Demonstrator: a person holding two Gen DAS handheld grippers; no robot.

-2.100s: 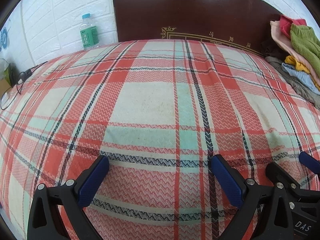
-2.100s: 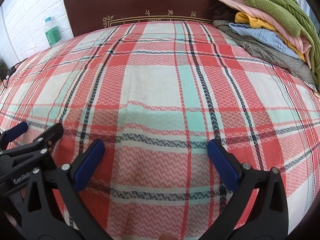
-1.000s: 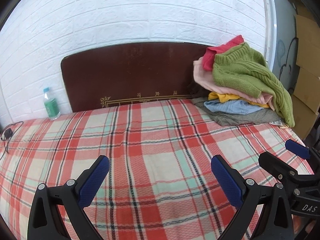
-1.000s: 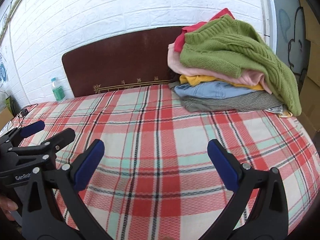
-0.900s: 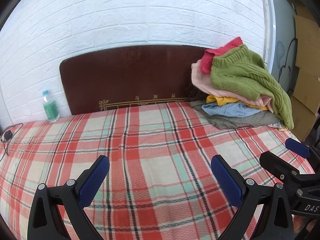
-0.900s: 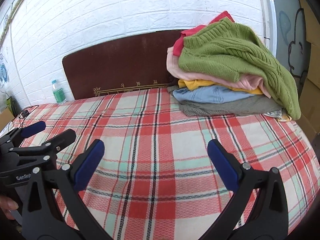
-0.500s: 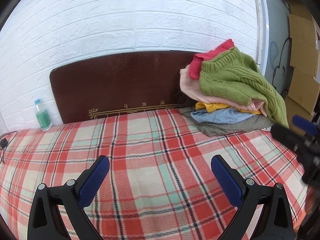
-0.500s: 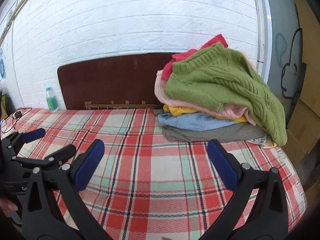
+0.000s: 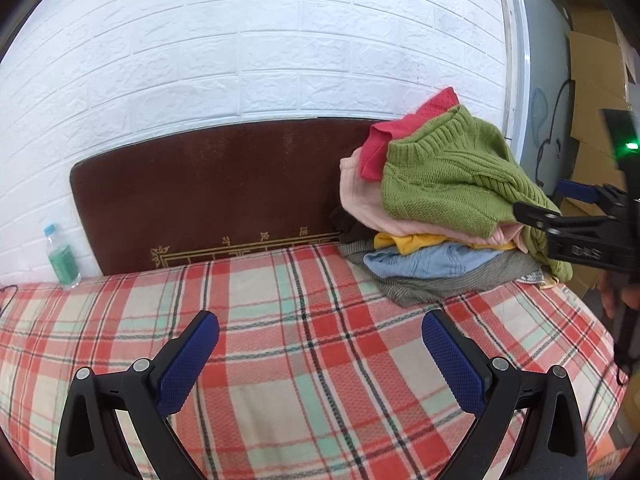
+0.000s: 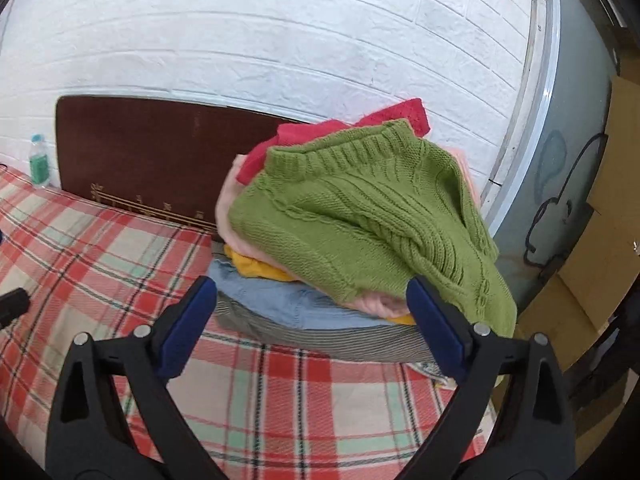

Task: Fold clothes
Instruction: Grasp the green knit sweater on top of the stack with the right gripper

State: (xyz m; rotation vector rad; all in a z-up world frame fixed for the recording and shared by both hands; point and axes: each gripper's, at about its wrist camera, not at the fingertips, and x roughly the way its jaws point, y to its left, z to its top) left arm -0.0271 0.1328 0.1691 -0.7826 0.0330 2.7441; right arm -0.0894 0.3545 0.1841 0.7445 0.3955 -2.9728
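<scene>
The step in hand looks like fetching the first garment: the right gripper (image 10: 312, 304), nothing yet between its wide, just-closing jaws, faces the pile of clothes (image 10: 344, 256) at the bed's (image 10: 100, 248) far right corner. The left gripper (image 9: 320, 344) hangs spread and empty over the bedspread. Next, it should pinch the green sweater's (image 10: 360, 216) edge.

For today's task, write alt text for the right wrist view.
A green knit sweater tops a pile of clothes on a plaid bedspread, framed by the closing, empty right tongs. Behind: dark headboard, white brick wall.
</scene>
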